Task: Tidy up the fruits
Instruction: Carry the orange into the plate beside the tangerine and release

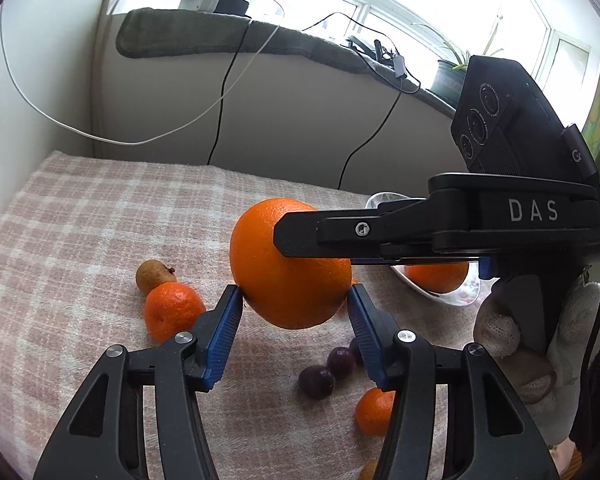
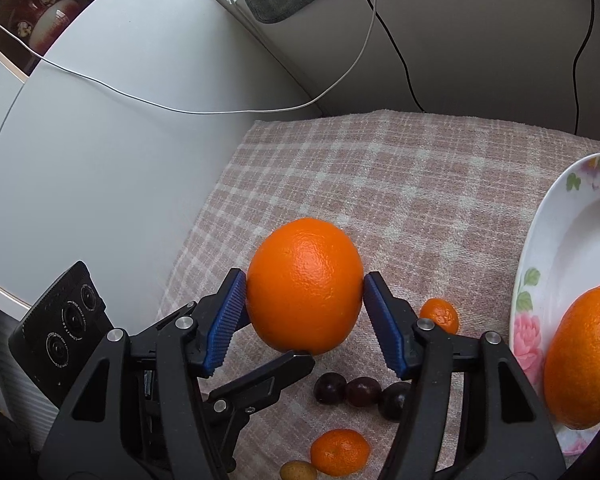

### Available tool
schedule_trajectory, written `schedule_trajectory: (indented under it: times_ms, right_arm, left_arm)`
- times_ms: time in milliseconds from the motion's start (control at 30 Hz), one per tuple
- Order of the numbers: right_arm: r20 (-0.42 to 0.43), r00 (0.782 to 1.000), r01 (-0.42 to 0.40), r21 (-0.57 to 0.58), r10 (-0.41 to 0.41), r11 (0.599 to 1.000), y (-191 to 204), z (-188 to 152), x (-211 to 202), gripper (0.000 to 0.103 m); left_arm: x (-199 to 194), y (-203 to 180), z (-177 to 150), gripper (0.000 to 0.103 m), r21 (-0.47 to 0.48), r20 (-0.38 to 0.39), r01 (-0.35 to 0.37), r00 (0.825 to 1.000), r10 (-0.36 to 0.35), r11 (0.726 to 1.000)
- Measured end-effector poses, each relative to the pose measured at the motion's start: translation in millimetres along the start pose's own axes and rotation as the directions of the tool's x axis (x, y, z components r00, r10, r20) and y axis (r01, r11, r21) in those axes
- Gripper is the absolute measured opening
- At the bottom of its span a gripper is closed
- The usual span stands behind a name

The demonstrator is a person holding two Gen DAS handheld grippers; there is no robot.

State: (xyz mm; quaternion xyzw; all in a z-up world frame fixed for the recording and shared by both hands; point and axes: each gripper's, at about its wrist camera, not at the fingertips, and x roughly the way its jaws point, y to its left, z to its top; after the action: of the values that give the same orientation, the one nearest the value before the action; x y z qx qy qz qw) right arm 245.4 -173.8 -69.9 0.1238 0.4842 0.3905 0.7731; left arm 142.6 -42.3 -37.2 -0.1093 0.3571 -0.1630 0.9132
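Right wrist view: right tool [image 2: 305, 312] clamps the large orange [image 2: 305, 285] above the checked tabletop [image 2: 420, 184], left tool [image 1: 296, 326] open beside it.

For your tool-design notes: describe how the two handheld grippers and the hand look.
Both the left gripper and right gripper are black plastic with silver screws and ribbed blue pads. The right one reads "DAS", carries a three-lens black camera block and a black cable. The hand wears a white knit glove.

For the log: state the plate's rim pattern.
Pink and purple flowers with green leaves on the white plate; right wrist view.
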Motion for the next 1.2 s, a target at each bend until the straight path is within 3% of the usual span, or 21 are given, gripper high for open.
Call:
schedule_trajectory:
  times_ms: [633, 1200]
  right_arm:
    - [0.123, 0.992, 0.033, 0.050, -0.039, 0.998, -36.8, 2.2, -71.2, 0.064]
    - [0.196, 0.978, 0.038, 0.147, -0.067, 0.988, -88.8, 9.7, -107.0, 0.064]
  left_arm:
    - [25.8, -59.2, 30.3, 0.054, 0.089, 0.007, 0.074, 0.997, -0.075, 0.993]
    - [71.4, -98.8, 61.5, 0.053, 0.149, -0.061, 0.144, 0.989, -0.136, 0.978]
